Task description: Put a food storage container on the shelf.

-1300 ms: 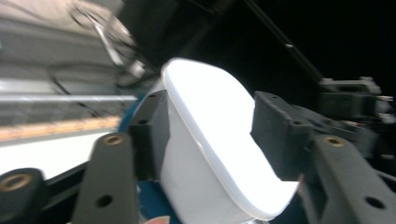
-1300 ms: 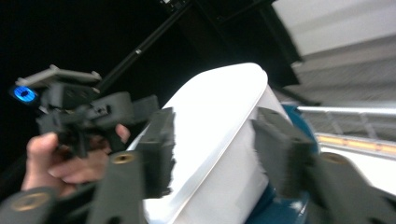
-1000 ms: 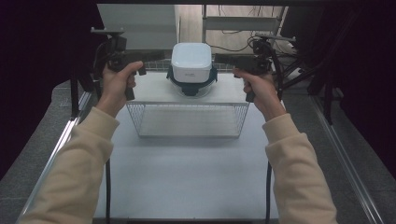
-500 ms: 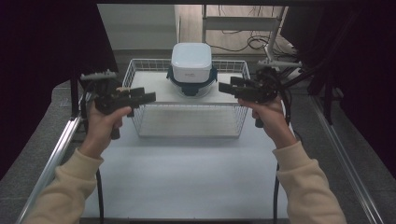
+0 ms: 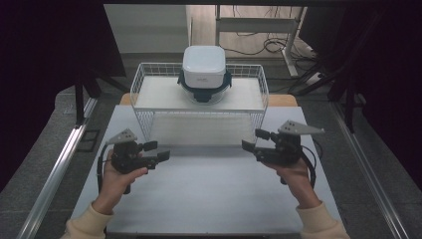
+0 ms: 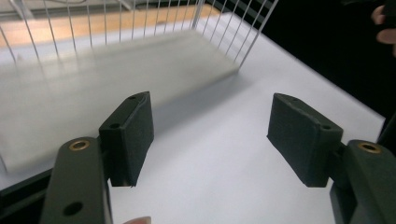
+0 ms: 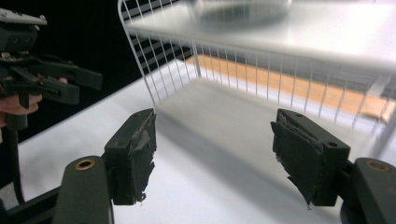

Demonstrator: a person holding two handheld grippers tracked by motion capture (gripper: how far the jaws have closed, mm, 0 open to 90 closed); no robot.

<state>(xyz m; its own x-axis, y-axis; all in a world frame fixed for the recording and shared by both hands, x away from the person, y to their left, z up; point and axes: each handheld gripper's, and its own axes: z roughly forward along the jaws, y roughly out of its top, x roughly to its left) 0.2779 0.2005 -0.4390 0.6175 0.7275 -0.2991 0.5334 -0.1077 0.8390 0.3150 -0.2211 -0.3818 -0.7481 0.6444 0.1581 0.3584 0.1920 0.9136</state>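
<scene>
Wire rack on the worktop probably needs both spread, empty hand-held grippers, left and right, meeting its sides evenly.

The wire rack is thin white-coated metal, its shelf a smooth matt white board, and the appliance on it has a glossy white plastic lid. The table is matt white with a bare wood strip behind. Both the left gripper and right gripper are matt black plastic, and the right gripper's rubbery pads look torn and rough.
</scene>
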